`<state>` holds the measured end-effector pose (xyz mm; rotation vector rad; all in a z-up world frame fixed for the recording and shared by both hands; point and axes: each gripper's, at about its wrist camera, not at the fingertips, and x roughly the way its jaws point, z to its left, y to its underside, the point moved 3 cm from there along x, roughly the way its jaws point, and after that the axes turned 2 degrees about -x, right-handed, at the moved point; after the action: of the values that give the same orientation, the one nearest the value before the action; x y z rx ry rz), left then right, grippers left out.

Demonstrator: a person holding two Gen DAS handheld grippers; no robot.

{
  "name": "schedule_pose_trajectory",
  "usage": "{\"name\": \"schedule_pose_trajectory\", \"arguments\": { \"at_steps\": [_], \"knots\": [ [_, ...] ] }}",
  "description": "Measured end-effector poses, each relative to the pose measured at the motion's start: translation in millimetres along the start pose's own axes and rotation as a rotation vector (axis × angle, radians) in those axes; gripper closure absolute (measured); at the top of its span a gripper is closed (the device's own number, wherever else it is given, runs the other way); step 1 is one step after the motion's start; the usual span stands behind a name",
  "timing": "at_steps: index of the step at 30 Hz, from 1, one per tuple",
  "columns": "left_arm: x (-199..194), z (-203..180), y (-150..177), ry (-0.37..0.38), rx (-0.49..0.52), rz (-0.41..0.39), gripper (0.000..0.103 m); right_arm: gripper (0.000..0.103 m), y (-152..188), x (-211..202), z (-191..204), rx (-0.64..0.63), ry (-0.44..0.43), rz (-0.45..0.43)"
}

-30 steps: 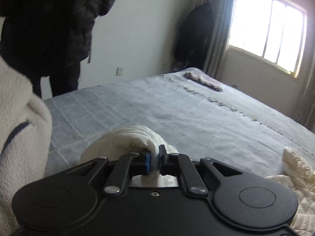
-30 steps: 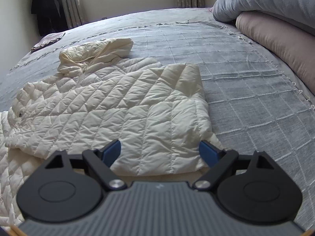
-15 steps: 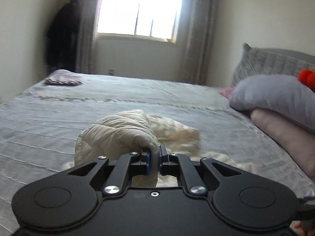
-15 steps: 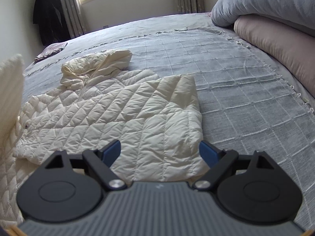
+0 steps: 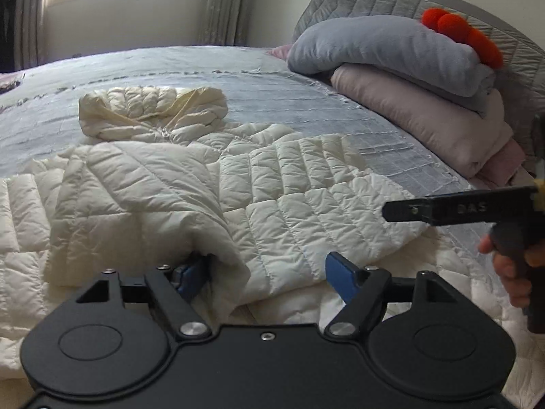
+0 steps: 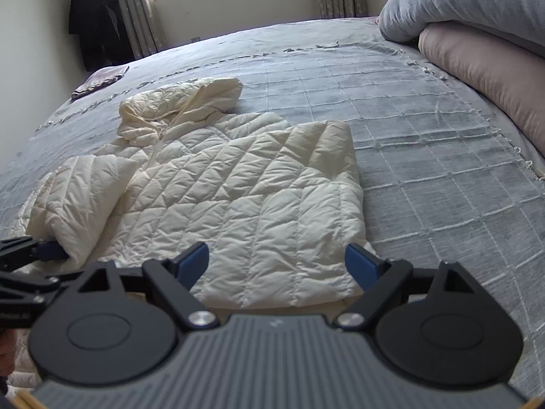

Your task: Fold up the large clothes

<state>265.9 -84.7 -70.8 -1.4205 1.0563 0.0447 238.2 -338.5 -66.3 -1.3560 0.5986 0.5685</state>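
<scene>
A cream quilted hooded jacket [image 5: 272, 187] lies flat on the grey bed, hood [image 5: 150, 112] toward the window; it also shows in the right wrist view [image 6: 245, 197]. Its left sleeve [image 6: 78, 201] lies folded over the body. My left gripper [image 5: 269, 272] is open, low over the jacket's near edge, with the sleeve end [image 5: 221, 252] lying against its left finger. My right gripper [image 6: 276, 262] is open and empty just above the jacket's hem. It shows at the right in the left wrist view [image 5: 453, 208], held by a hand.
The grey checked bedspread [image 6: 425, 156] spreads around the jacket. Stacked grey and pink bedding [image 5: 408, 78] with a red pom-pom toy [image 5: 460, 34] lies at the right. A small folded cloth [image 6: 98, 81] lies far left. A dark coat [image 6: 95, 20] hangs by the window.
My left gripper swung right with the sleeve, laid it across the jacket body, and opened. My right gripper stayed open over the hem.
</scene>
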Motion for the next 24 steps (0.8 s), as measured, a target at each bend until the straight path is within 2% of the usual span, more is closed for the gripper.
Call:
{"name": "schedule_pose_trajectory", "arguments": {
  "at_steps": [4, 6, 8, 11, 13, 15, 17, 19, 21, 24],
  "knots": [
    [-38, 5, 5, -0.003, 0.087, -0.019, 0.028, 0.015, -2, -4, 20, -0.039, -0.025, -0.011],
    [-57, 18, 11, -0.042, 0.101, -0.033, 0.028, 0.015, -1, -7, 37, -0.081, -0.051, -0.013],
    [-74, 41, 17, -0.116, 0.087, -0.051, 0.028, 0.015, 0, -8, 56, -0.129, -0.074, -0.009],
    [-92, 87, 24, -0.216, 0.007, -0.099, 0.031, 0.015, 2, -5, 92, -0.210, -0.108, 0.009],
    [-96, 115, 29, -0.256, -0.076, -0.135, 0.031, 0.015, 1, 2, 122, -0.267, -0.128, 0.020],
    [-93, 139, 37, -0.263, -0.159, -0.154, 0.043, 0.015, -1, 13, 153, -0.324, -0.132, 0.038],
    [-83, 157, 49, -0.250, -0.242, -0.137, 0.053, 0.015, -2, 30, 181, -0.375, -0.136, 0.062],
    [-73, 165, 62, -0.235, -0.281, -0.114, 0.056, 0.017, -2, 45, 200, -0.407, -0.123, 0.068],
    [-64, 165, 68, -0.241, -0.261, -0.088, 0.056, 0.017, -4, 58, 207, -0.418, -0.076, 0.040],
    [-63, 164, 67, -0.236, -0.258, -0.082, 0.056, 0.018, -16, 60, 185, -0.342, 0.002, -0.009]
  ]
}}
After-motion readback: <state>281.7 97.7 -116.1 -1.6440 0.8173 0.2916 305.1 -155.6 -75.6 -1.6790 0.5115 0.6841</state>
